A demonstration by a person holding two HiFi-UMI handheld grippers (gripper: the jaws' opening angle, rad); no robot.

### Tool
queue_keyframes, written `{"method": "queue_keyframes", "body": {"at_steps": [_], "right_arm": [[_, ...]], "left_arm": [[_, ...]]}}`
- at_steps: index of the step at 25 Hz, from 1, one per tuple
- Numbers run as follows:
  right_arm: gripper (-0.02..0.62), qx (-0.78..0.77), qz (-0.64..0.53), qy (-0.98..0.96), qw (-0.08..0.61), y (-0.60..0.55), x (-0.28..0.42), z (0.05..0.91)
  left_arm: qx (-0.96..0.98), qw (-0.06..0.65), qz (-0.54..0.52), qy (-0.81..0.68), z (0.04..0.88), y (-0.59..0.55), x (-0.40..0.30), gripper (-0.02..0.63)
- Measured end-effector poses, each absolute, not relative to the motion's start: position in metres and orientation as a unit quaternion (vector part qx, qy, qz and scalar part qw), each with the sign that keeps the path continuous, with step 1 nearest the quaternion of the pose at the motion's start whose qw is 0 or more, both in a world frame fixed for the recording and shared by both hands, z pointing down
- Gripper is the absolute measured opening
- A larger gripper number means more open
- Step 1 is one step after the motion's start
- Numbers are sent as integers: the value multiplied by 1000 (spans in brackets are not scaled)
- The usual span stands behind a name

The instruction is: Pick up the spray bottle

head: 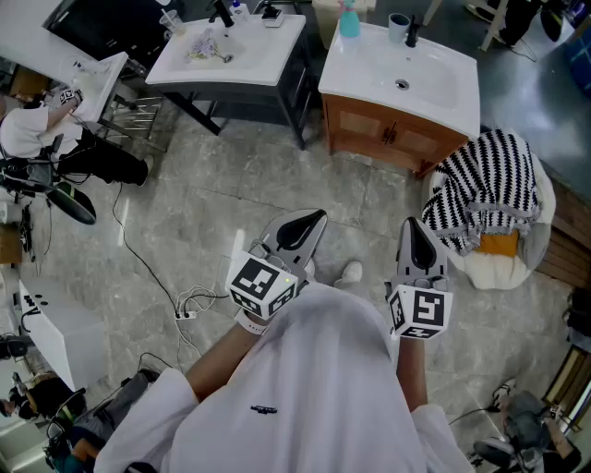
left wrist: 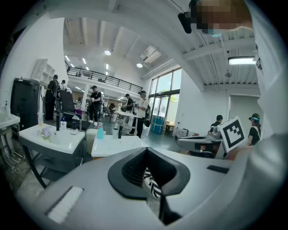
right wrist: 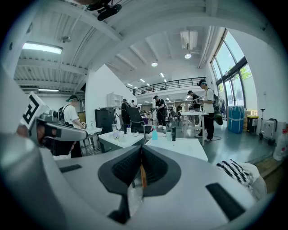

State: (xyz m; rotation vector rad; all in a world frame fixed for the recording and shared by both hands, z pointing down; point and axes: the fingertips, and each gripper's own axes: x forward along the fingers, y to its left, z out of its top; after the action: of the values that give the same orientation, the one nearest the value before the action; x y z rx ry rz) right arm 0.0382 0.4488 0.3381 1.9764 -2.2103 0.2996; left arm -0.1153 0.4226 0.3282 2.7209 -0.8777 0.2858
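Plainly you are at the approach step, with nothing gripped yet. Low in the head view, close to your white shirt, the left gripper (head: 309,226) and the right gripper (head: 416,238) both have their jaws pressed together with nothing between them, and each gripper view confirms it. Ahead of them lies bare stone floor (head: 277,185), and to the right a striped cloth (head: 485,180) is draped on a pale seat. Well beyond, at the top centre of the head view, the teal spray bottle (head: 349,22) stands upright at the back left corner of the wood-fronted washbasin (head: 434,83), near a dark cup (head: 398,26). The next move, as I judge it, calls for you to walk up to that basin, part one gripper's jaws and line them up on the bottle's body. Its head is cut off by the frame's upper edge. In both gripper views the bottle is too small to show its trigger.
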Motion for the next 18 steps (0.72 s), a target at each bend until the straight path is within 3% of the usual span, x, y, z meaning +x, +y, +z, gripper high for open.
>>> {"method": "queue_keyframes", "body": {"at_steps": [18], "right_arm": [[6, 654, 113, -746, 59, 457, 117, 355]], "left_arm": [[930, 129, 125, -320, 334, 422, -45, 0]]}}
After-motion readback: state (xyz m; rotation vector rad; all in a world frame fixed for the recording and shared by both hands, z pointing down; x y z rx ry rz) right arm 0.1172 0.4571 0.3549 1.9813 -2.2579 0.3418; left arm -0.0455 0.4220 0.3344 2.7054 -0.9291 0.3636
